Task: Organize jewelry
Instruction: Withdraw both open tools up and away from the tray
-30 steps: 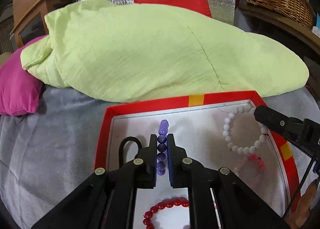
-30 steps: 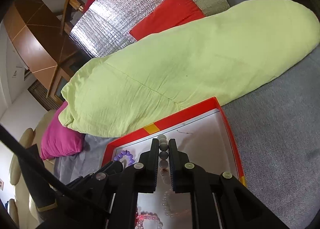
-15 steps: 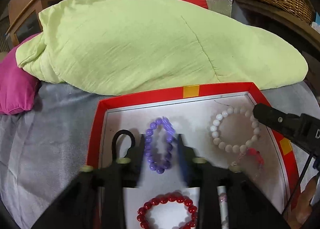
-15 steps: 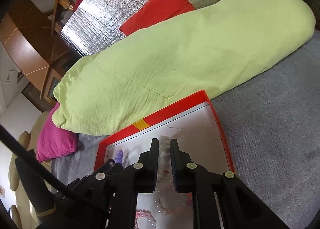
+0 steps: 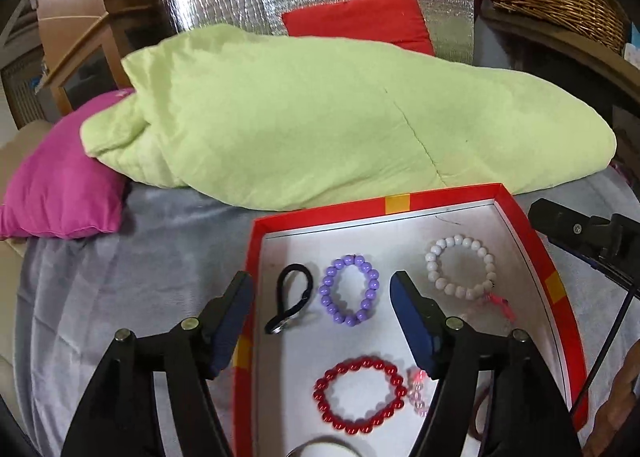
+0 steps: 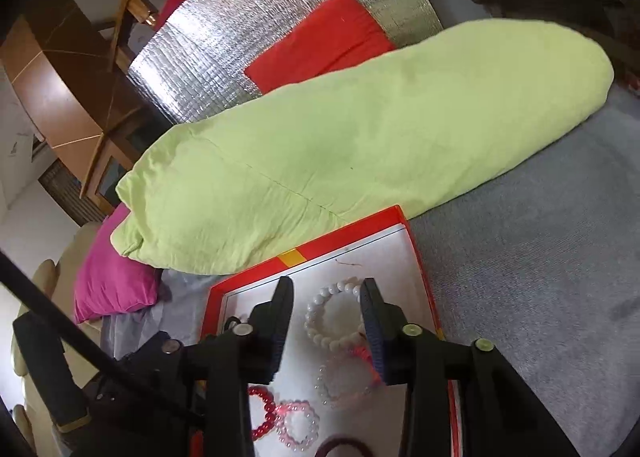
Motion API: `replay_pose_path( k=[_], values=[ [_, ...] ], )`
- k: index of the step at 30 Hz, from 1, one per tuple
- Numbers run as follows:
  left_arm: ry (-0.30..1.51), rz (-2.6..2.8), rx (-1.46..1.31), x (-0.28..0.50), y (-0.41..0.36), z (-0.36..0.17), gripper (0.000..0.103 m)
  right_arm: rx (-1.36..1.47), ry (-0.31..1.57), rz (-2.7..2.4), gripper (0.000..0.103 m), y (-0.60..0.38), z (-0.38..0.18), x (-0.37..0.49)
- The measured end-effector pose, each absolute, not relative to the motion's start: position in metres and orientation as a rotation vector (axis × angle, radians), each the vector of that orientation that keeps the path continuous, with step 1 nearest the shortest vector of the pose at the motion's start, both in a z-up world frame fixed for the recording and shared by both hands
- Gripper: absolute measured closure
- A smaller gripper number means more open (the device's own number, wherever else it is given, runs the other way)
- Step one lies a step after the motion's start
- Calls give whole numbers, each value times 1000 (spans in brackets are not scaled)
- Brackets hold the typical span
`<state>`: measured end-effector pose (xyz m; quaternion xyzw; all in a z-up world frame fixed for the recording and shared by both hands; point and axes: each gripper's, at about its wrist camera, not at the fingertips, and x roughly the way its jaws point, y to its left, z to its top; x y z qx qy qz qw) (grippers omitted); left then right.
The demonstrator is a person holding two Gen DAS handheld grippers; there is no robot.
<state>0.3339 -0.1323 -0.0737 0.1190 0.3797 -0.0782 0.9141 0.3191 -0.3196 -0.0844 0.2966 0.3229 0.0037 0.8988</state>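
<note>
Grey bedspread (image 5: 120, 281) carrying red tray (image 5: 400, 203) | purple bracelet (image 5: 349, 295) and white bracelet (image 6: 332, 321) lying spaced apart inside, likely for tidy sorting | left gripper (image 5: 322, 307) opening, gripping nothing | right gripper (image 6: 326, 315) opening, pads clear of white beads

bead bracelets (image 5: 349, 290): 5 | hair tie (image 5: 294, 296): 1 | tray (image 5: 558, 289): 1 | cushions (image 5: 64, 181): 3
</note>
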Motion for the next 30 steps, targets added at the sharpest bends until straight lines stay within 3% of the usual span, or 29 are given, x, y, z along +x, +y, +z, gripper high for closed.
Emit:
replay_pose_path(
  k=[5,30],
  values=[
    [755,-108,202,316,-113,-61,23,552,666,-7,59,-310,-71,303],
    [634,8,14,185,-29,-12,9,164,593,-68,38,-247,-11,149]
  ],
)
